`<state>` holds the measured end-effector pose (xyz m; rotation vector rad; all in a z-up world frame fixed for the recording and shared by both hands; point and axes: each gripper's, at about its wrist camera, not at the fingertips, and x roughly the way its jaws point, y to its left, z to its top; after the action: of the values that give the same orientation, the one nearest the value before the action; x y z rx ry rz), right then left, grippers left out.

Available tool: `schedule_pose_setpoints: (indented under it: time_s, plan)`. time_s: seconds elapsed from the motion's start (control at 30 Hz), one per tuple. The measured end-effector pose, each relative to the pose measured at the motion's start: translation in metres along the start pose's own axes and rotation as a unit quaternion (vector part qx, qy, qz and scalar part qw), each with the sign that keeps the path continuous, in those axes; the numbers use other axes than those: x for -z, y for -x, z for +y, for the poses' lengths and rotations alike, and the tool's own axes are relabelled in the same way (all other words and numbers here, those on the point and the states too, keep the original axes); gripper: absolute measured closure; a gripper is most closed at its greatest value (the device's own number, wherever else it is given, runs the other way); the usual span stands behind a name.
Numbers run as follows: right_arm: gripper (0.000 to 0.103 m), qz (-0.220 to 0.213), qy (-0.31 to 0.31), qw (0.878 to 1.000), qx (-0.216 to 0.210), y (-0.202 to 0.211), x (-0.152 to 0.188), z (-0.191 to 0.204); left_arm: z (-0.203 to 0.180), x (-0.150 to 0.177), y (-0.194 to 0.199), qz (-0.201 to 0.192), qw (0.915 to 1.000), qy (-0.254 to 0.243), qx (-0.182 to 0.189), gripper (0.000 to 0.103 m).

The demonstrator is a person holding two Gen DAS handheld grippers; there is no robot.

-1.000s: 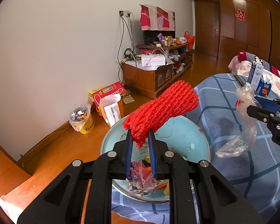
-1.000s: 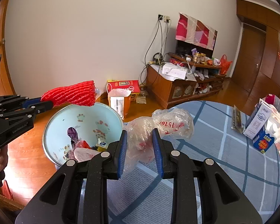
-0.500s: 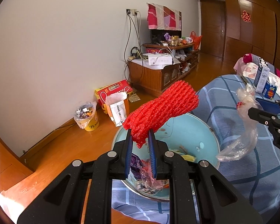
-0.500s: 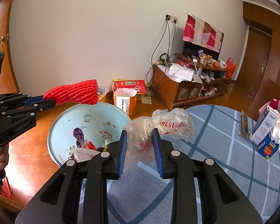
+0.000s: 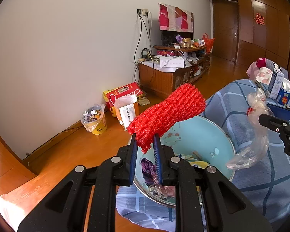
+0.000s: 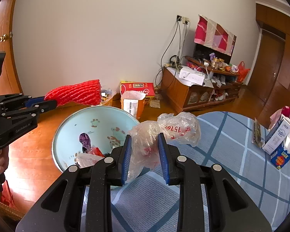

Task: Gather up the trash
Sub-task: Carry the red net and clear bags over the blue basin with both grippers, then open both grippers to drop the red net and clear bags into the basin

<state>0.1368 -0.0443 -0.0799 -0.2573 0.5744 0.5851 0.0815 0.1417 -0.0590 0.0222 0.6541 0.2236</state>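
My left gripper (image 5: pixel 144 145) is shut on a red foam net sleeve (image 5: pixel 168 112), held in the air over the near rim of a pale blue basin (image 5: pixel 212 137). The basin sits at the edge of a blue checked table (image 6: pixel 222 154) and holds wrappers and scraps. My right gripper (image 6: pixel 144 150) is shut on a crumpled clear plastic bag (image 6: pixel 176 129) with red print, just right of the basin (image 6: pixel 98 119). In the right wrist view the left gripper (image 6: pixel 46 102) carries the net sleeve (image 6: pixel 77 93) above the basin's far left rim.
On the wooden floor by the white wall stand a yellow bucket lined with a full bag (image 5: pixel 95 120), a white paper bag (image 5: pixel 125 112) and a red box (image 5: pixel 123 92). A cluttered TV cabinet (image 5: pixel 174 71) stands behind. Cartons (image 6: pixel 278 141) lie on the table's right.
Both views have swung slightly, so the basin sits a little further right in each. Both grips are unchanged.
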Motion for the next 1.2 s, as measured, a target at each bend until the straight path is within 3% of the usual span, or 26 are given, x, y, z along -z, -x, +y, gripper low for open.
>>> schedule_pose_setpoints:
  time_s: [0.73, 0.83, 0.9, 0.97, 1.2]
  plan:
    - [0.074, 0.004, 0.018, 1.000, -0.012, -0.010, -0.007, 0.017, 0.006, -0.001, -0.003, 0.000, 0.9999, 0.013, -0.008, 0.086]
    - [0.071, -0.001, 0.021, 1.000, -0.017, -0.011, -0.008, 0.017, 0.005, -0.001, 0.000, -0.005, 0.9998, 0.017, -0.002, 0.081]
    - [0.057, -0.008, 0.020, 1.000, -0.019, -0.010, -0.009, 0.017, 0.005, -0.001, 0.001, -0.006, 0.9998, 0.018, 0.005, 0.072]
    - [0.046, -0.012, 0.014, 1.000, -0.019, -0.009, -0.009, 0.015, 0.003, -0.001, 0.004, -0.010, 0.9998, 0.017, 0.006, 0.053]
    - [0.038, -0.022, -0.006, 1.000, -0.012, 0.003, -0.006, 0.004, -0.002, -0.002, 0.013, -0.021, 0.9995, 0.019, 0.014, 0.037]
